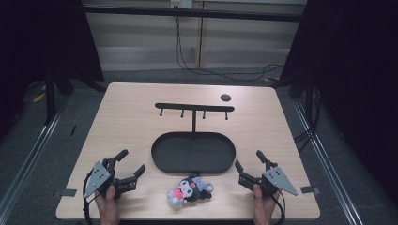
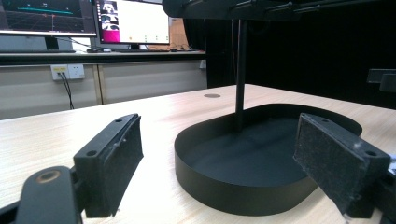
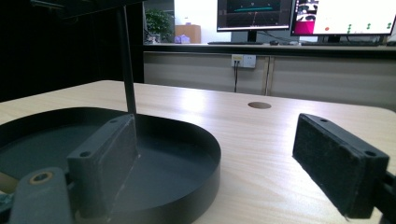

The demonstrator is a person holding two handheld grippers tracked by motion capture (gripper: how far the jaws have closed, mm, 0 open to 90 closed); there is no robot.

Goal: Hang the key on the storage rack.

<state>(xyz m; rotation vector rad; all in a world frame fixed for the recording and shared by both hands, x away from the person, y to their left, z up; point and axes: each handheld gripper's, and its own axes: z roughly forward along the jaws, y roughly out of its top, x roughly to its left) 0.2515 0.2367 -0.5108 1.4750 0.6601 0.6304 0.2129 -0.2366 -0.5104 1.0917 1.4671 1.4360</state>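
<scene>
A small plush toy (image 1: 189,190), black, white and pink, lies on the table near the front edge, just in front of the black oval tray (image 1: 162,159). From the tray rises a thin post with a crossbar of hooks (image 1: 194,108). My left gripper (image 1: 132,164) rests at the front left, open, with nothing between its jaws. My right gripper (image 1: 248,165) rests at the front right, also open and holding nothing. In the left gripper view the tray wall (image 2: 210,179) lies ahead between the pads (image 2: 120,163). In the right gripper view the tray rim (image 3: 205,154) sits ahead to the left.
A round hole (image 1: 225,97) marks the table's far right. The light wooden table (image 1: 131,122) has bare room left and right of the tray. Cables hang behind the far edge. Monitors (image 2: 84,18) stand on a counter beyond.
</scene>
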